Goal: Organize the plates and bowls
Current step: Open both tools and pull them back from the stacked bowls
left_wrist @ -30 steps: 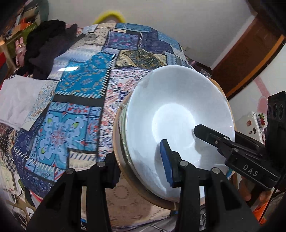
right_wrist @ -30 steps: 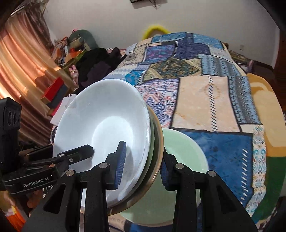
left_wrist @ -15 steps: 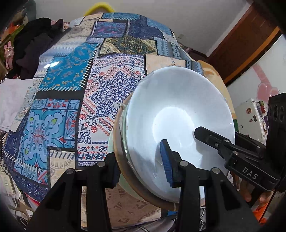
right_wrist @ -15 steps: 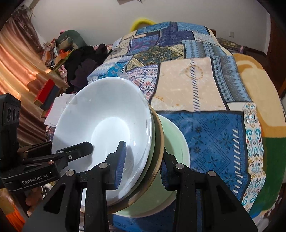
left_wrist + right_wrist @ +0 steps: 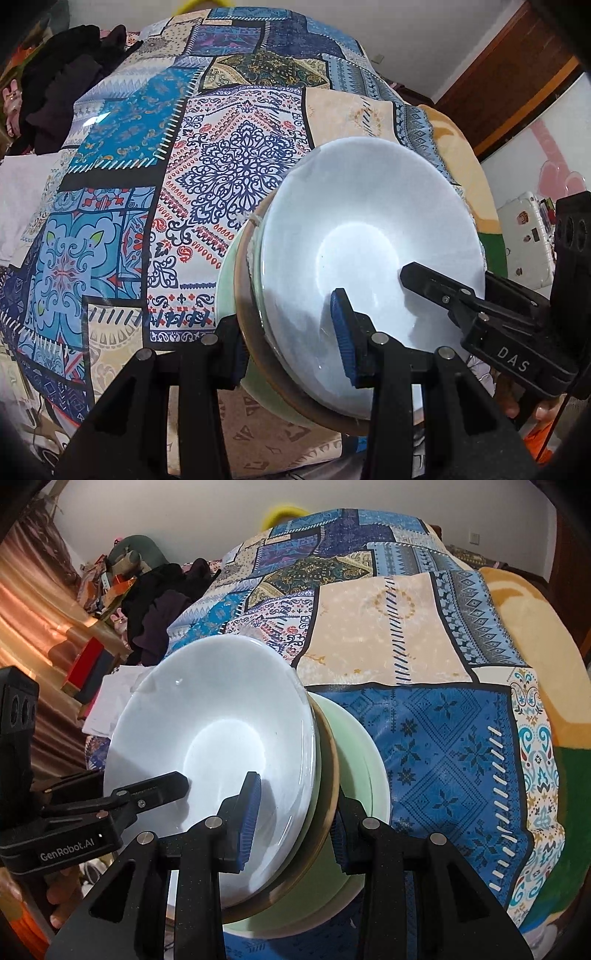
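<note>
white bowl (image 5: 369,236) on top, nested in a brownish dish (image 5: 327,775), tilted stack, pale green plate (image 5: 360,746) underneath

Both tools are matte black plastic, angular arms fastened with round silver screws; the left gripper (image 5: 291,343) has ribbed blue pads and "GenRobot.AI" in white on its side; the right gripper (image 5: 291,819) has matching blue pads, its side lettered "DAS".

A stack of dishes, topped by a white bowl (image 5: 214,746), is clamped at its rim by the right gripper (image 5: 291,823) above a patchwork-covered bed (image 5: 443,738); a green plate (image 5: 358,760) lies underneath.
</note>
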The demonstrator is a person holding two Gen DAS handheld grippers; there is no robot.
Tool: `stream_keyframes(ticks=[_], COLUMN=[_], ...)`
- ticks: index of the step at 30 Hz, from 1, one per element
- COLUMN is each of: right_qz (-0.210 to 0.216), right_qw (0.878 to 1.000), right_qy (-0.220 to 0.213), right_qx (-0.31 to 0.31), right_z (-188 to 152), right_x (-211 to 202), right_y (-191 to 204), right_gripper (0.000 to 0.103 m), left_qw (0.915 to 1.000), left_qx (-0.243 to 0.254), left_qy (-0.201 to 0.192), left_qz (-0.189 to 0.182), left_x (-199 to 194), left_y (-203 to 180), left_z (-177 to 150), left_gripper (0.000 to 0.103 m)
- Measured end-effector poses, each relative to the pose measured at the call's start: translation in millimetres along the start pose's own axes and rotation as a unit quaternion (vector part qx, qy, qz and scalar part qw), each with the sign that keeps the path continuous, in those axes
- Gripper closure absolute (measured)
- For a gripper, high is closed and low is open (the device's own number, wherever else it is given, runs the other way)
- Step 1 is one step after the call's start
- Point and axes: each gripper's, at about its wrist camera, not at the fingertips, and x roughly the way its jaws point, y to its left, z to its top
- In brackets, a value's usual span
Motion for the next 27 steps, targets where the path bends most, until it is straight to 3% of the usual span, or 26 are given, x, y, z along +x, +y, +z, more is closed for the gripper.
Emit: stream_keyframes(ticks=[6,17,22,27], right_qz=[-0.011,-0.033,-0.029,-0.022], right_qw=[1.0,0.998,0.994,0.982], right_qy=[-0.006,-0.049,-0.1,-0.183], right_qx=[-0.015,-0.017,-0.034,-0.052], right_z=[-0.3,1.0,3.7,1.6], right_x=[1.0,-39.4,-79.8,-134.2], right_y=[5.2,7.0,19.1,35.9], right_gripper=[0.071,0.066,0.066,0.053], left_qw=[0.9999,0.9991,0.9955,0.9829], left_qx=[-0.004,0.002,0.012,0.034], left_qy=[0.006,-0.039,-0.093,-0.181], left_qz=[-0.009,0.016,0.011,0.005], left_x=[3.8,-30.2,-73.3,-132.9], left_y=[7.6,7.6,-1.2,-19.1], left_z=[-4.7,-10.4,-11.9,-18.8], left_gripper=[0.064,0.063,0.062,0.055])
